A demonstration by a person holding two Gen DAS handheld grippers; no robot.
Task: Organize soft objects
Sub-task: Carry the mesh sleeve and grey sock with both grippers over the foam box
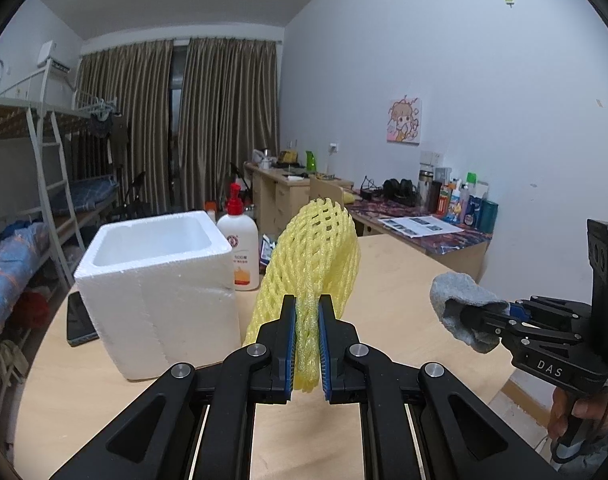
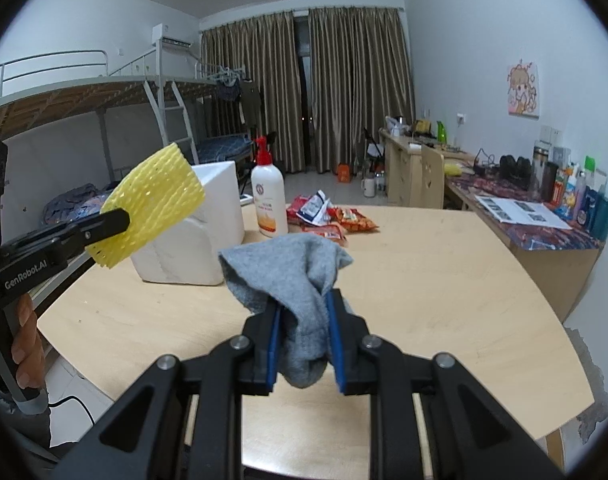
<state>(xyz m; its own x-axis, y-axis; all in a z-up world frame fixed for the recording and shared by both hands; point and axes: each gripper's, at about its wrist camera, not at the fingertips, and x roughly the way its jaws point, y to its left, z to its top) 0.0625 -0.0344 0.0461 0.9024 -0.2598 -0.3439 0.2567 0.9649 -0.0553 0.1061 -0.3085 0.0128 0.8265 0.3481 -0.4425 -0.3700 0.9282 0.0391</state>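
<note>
My left gripper (image 1: pixel 307 320) clamps the yellow foam net (image 1: pixel 316 248), fingers squeezing it, above the tabletop (image 1: pixel 392 280) beside the foam box (image 1: pixel 156 280). My right gripper (image 2: pixel 304 320) pinches a grey sock (image 2: pixel 292 276), also aloft.

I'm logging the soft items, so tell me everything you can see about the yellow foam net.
The foam net is a pale yellow sleeve of woven foam strands in an open diamond mesh, the kind that wraps fruit. It looks light and squashy. The left gripper is shut on its lower end, pinching it flat between the blue pads, and the rest fans out wider beyond the fingers. It is held in the air above the table, right of the foam box, touching nothing else.
</note>
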